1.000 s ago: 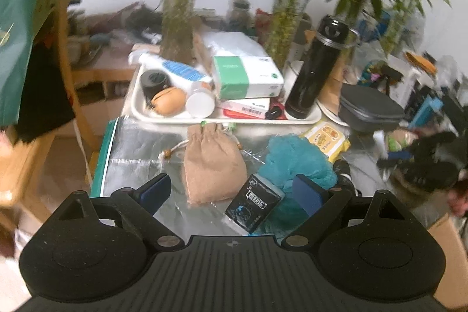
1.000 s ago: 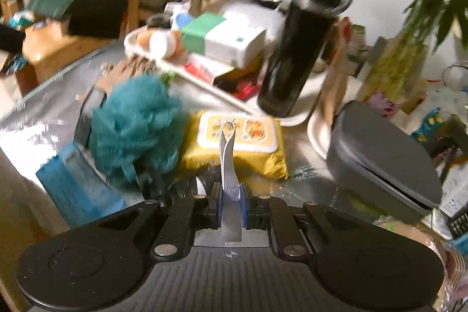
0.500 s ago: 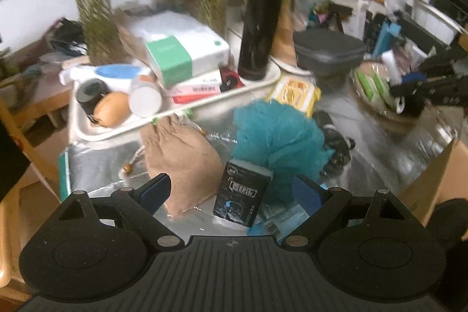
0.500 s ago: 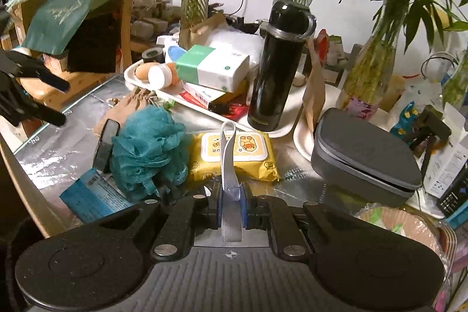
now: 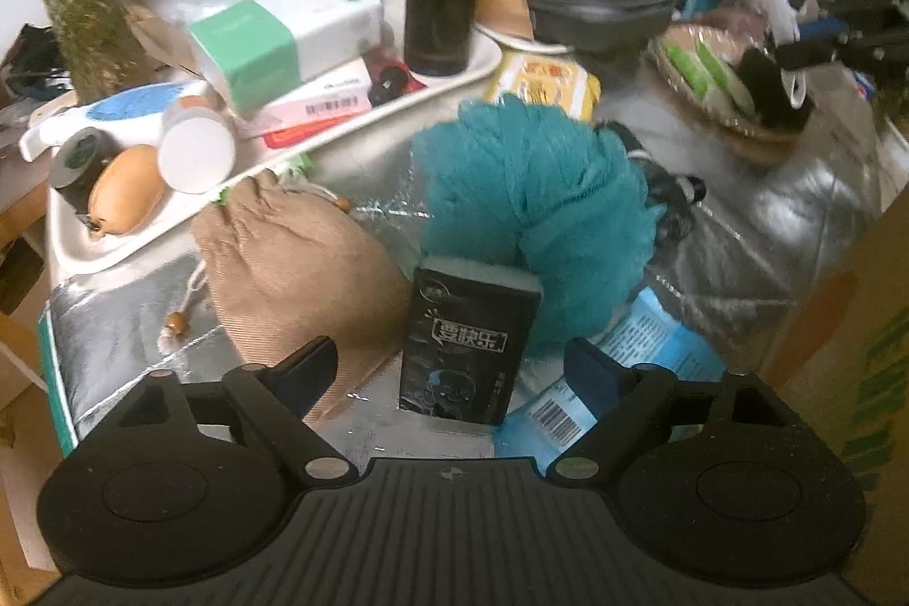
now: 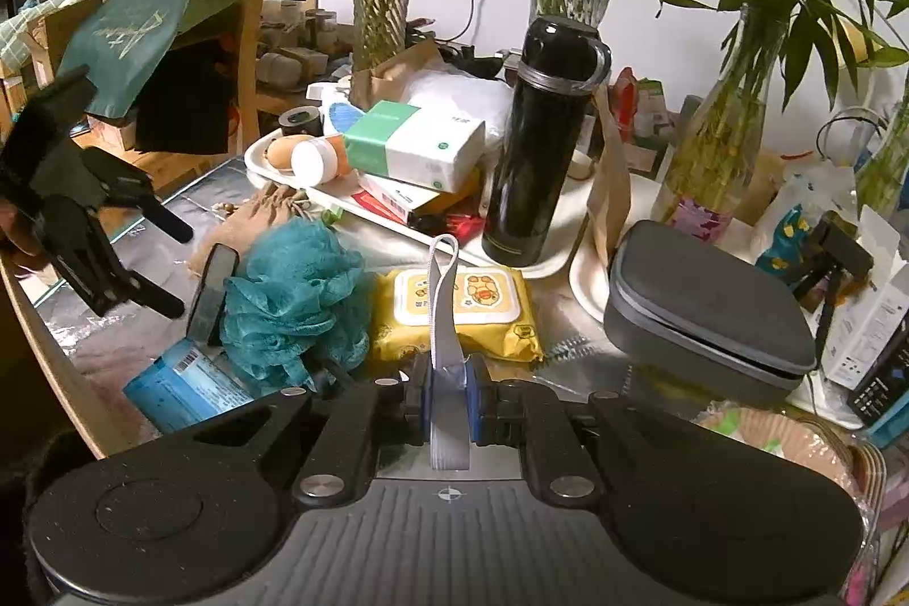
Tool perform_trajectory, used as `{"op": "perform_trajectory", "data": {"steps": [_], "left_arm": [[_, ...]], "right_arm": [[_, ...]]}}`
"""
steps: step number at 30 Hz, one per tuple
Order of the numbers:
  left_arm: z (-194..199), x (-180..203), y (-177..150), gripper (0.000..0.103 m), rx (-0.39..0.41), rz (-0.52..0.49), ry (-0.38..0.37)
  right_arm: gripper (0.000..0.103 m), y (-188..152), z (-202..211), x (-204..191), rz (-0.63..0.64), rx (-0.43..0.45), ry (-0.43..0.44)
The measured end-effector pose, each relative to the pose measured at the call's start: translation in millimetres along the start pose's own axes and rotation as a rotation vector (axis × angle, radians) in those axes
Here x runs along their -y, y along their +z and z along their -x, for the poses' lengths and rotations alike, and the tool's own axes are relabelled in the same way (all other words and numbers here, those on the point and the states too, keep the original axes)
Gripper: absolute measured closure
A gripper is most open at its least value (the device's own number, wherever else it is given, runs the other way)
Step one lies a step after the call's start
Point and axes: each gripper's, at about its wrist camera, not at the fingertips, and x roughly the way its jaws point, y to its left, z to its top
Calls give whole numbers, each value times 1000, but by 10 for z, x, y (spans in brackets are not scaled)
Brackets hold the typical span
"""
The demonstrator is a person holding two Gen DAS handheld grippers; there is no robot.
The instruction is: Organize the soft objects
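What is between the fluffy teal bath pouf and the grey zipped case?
A yellow wet-wipes pack lies between the teal bath pouf and grey zipped case, clearest in the right wrist view.

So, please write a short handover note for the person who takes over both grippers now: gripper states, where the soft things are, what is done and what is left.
Left gripper: jaws closing, nothing pressed yet; the small black packet stands between the fingers.
Right gripper: shut on a grey strap loop.
Soft things: the teal bath pouf lies mid-table behind the packet; the tan drawstring pouch lies to its left, beside the white tray; the yellow wipes pack is ahead of the right gripper.
Done: nothing visibly sorted.
Left: probably finish the left grasp, then gather pouf, pouch and wipes.
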Motion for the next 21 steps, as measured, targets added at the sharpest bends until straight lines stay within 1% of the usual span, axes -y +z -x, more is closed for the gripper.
{"op": "perform_trajectory", "data": {"steps": [3, 5, 7, 10, 15, 21], "left_arm": [[-99, -22, -20, 25, -19, -17, -6], [-166, -32, -35, 31, -29, -28, -8], [-226, -38, -45, 45, -40, -34, -7], [-276, -36, -59, 53, -45, -42, -2], [-264, -19, -40, 55, -23, -40, 9], [-127, -61, 50, 55, 2, 17, 23]], "right_arm": [[89, -1, 2, 1, 6, 1, 1], [89, -1, 4, -5, 10, 3, 3], [89, 0, 3, -6, 12, 3, 7], [89, -2, 3, -2, 15, 3, 7], [89, -7, 18, 11, 11, 5, 3], [89, -5, 29, 13, -4, 8, 7]]}}
